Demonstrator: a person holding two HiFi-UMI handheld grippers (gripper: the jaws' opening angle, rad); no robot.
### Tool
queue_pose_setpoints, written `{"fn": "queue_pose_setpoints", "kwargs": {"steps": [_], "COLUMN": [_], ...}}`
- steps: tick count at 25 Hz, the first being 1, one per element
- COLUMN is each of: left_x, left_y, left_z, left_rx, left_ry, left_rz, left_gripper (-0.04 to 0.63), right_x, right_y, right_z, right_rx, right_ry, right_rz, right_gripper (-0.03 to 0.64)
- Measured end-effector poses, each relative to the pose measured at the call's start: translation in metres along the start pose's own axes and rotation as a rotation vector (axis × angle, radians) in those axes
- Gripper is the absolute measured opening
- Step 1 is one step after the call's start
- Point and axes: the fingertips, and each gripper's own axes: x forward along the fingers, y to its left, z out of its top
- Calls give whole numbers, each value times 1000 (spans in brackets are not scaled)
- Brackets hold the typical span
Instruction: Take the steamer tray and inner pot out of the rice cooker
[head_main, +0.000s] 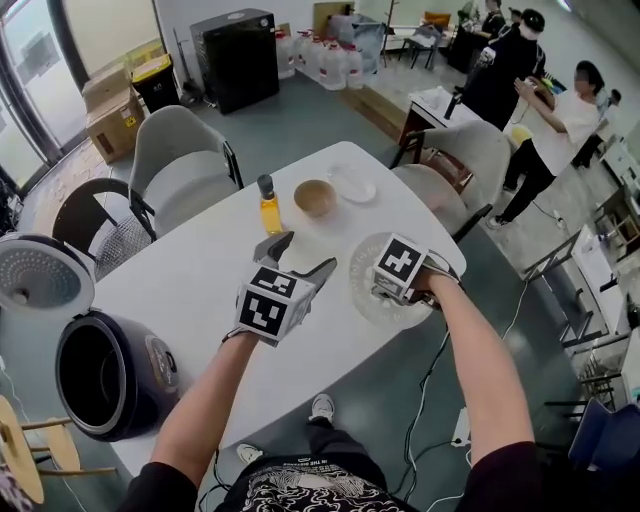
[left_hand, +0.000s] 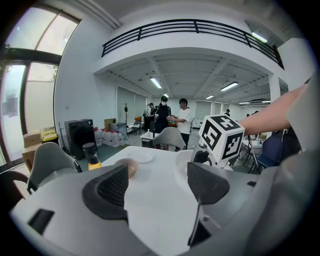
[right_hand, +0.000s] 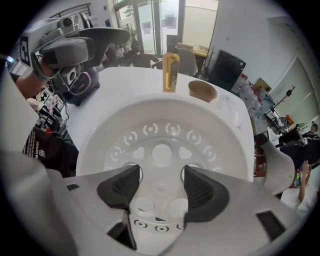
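The white perforated steamer tray (head_main: 362, 268) (right_hand: 160, 127) sits low over the white table (head_main: 200, 290), near its front edge. My right gripper (head_main: 392, 290) (right_hand: 159, 187) points steeply down into the tray, its pads set wide at either side of the tray's middle, holding it. My left gripper (head_main: 298, 256) (left_hand: 155, 185) hovers just left of the tray, open with nothing between its fingers. The dark rice cooker (head_main: 150, 370) stands at the table's left end with its lid (head_main: 40, 275) up. The inner pot (head_main: 95, 380) sits inside it.
A bottle of yellow liquid (head_main: 269, 205), a tan bowl (head_main: 315, 198) and a clear plate (head_main: 352, 185) stand toward the table's far end. Grey chairs (head_main: 185, 160) ring the table. Several people (head_main: 560, 120) stand at the back right. A cable (head_main: 425, 400) trails on the floor.
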Motion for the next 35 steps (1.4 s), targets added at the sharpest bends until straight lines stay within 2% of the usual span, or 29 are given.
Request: {"fn": "queue_pose_setpoints", "kwargs": {"steps": [6,14,25,35], "left_x": [54,93,89,92], "left_y": [-2,10,23,32], "left_z": [-1,-21,-24,-30], "left_rx": [-25,-70,-81,-86], "left_ry": [37,63,82,99], "left_rz": [17,55,83,106], "left_gripper": [360,360,360,360], "right_x": [32,72,90,103], "right_y": [-52,-91,-103,-111], "right_z": [-18,-20,-18,-16], "right_rx": [-19,-28,-61,-83], "right_ry": [21,24,69,65], "right_rz": [1,8,-3,1], "right_gripper": [296,298,299,302]}}
